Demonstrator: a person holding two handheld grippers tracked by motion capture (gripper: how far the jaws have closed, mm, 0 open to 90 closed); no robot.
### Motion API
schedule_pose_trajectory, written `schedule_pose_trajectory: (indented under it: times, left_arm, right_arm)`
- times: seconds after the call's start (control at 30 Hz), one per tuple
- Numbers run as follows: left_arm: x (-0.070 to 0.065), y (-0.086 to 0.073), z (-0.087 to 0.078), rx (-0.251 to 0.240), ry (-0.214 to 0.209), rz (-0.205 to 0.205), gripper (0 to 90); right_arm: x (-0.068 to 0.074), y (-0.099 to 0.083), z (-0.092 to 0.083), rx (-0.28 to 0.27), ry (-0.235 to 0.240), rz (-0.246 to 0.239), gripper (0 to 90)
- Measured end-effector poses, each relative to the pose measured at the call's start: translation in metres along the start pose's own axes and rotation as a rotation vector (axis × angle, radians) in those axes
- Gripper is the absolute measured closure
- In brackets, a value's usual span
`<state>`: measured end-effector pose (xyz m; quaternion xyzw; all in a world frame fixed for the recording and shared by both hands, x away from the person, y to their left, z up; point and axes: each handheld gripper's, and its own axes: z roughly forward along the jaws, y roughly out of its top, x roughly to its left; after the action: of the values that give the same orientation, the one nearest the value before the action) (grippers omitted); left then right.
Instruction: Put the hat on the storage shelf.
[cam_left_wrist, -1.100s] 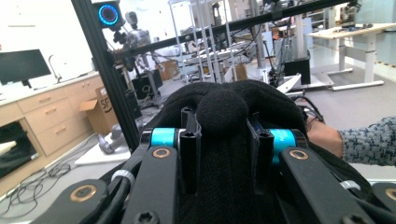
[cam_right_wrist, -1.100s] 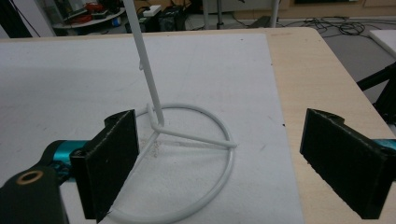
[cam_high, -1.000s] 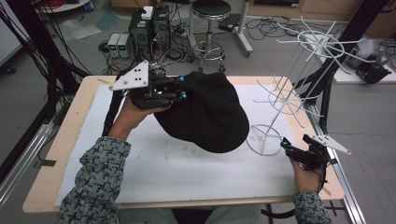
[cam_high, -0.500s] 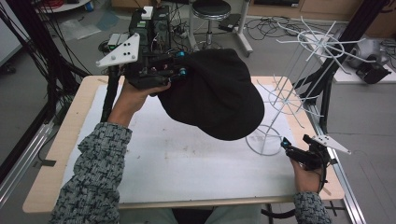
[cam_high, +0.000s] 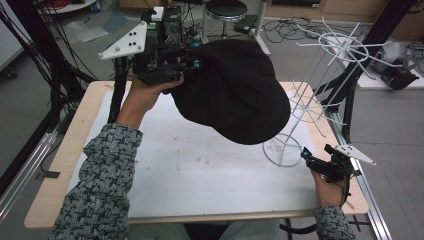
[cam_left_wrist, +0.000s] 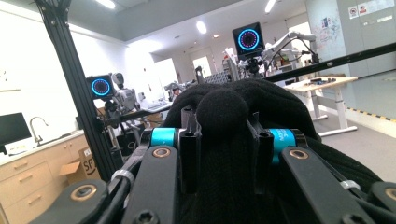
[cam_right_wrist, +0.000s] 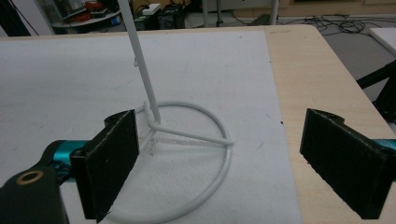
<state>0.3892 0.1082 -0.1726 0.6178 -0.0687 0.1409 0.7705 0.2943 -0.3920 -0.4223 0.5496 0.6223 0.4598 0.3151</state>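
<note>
Jaws of left gripper (cam_high: 192, 64) clamping black cap (cam_high: 235, 90), holding it aloft left of white wire rack (cam_high: 320, 90). Jaws of right gripper (cam_right_wrist: 219, 163) standing wide apart, gripping nothing, resting just beside rack's ring base.

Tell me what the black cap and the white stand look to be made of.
Black cap: soft knitted or fleece fabric, matte; its fuzzy surface bunches between the left gripper's jaws. White stand: thin wire rod, probably painted or coated metal, smooth with a slight sheen, bent into a ring base with spoke-like arms up top.
</note>
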Motion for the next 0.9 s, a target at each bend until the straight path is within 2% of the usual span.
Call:
schedule_pose_trajectory:
  times: [0.2,0.4,0.9]
  left_arm:
    - [0.002,0.021,0.006,-0.002,-0.012,0.029,72.1]
    - [0.004,0.033,0.008,-0.015,-0.011,0.035,72.1]
    - [0.007,0.054,0.022,-0.034,-0.034,0.066,72.1]
  right_arm:
    - [0.000,0.000,0.000,0.000,-0.001,0.000,10.7]
    - [0.000,0.000,0.000,0.002,0.000,-0.002,10.7]
    - [-0.001,-0.001,0.000,0.003,0.000,0.004,10.7]
